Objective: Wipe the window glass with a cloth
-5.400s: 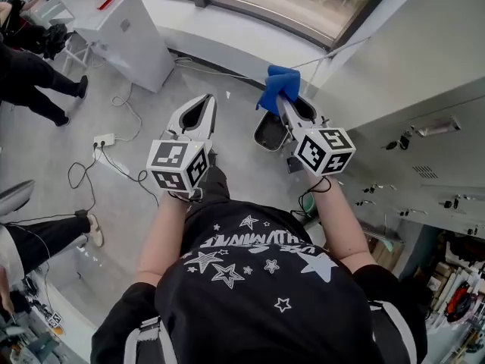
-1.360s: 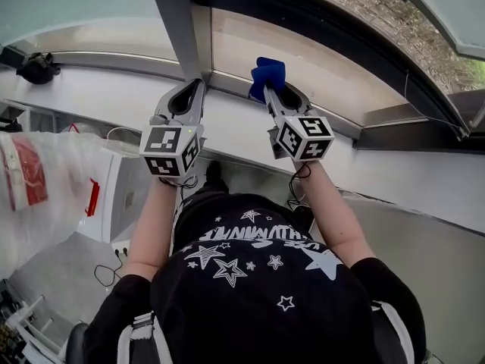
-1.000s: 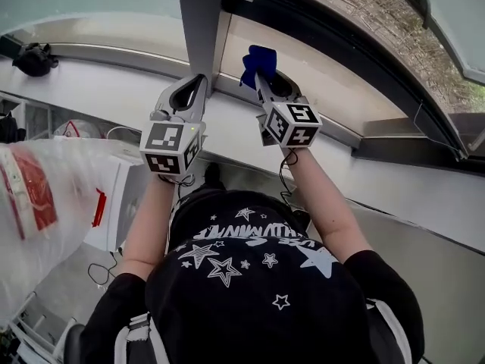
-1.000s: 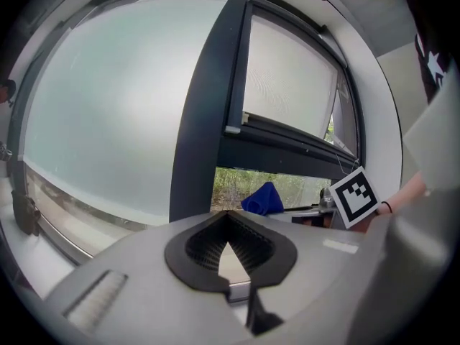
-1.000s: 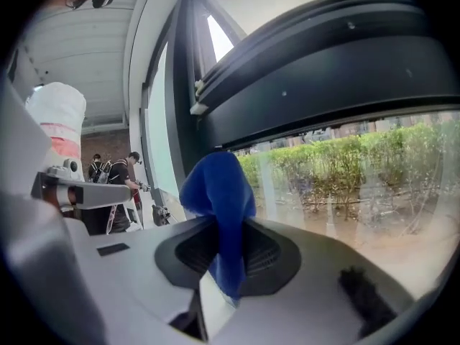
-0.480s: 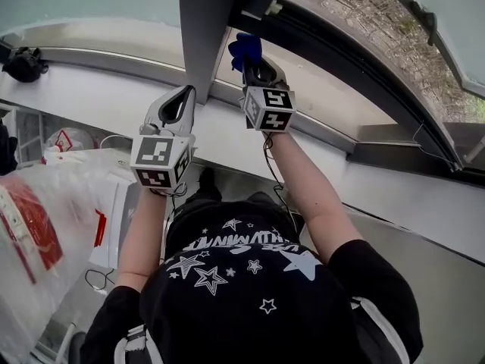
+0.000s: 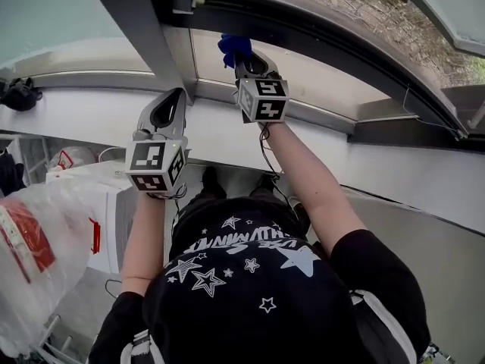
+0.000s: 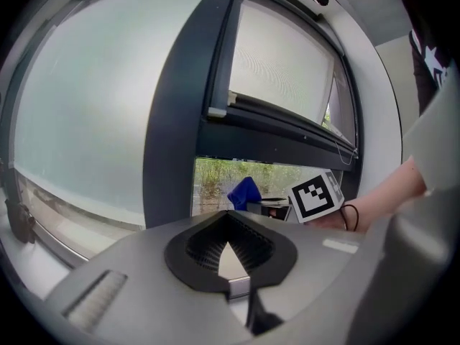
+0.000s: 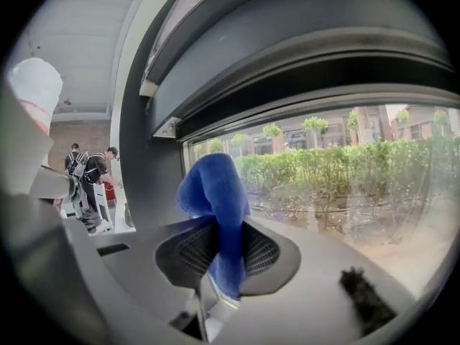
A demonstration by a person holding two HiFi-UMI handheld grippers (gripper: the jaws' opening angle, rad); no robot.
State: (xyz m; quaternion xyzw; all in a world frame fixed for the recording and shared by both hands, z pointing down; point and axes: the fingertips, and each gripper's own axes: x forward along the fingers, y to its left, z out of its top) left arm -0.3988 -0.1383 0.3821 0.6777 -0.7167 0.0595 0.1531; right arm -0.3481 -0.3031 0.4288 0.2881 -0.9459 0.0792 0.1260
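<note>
Up front, my right gripper [image 7: 241, 56] pinches the cloth [image 7: 233, 46], wad aimed at the glass [image 7: 326, 78] just ahead; left gripper [image 7: 174, 97] sits lower, farther off, jaws together, empty.

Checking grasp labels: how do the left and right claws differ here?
The left claw is shut on nothing; the right claw is shut on the blue cloth. In the head view the left claw is lower, by the dark post; the right claw is higher, cloth up near the glass. Both are shut and of the same grey build.
</note>
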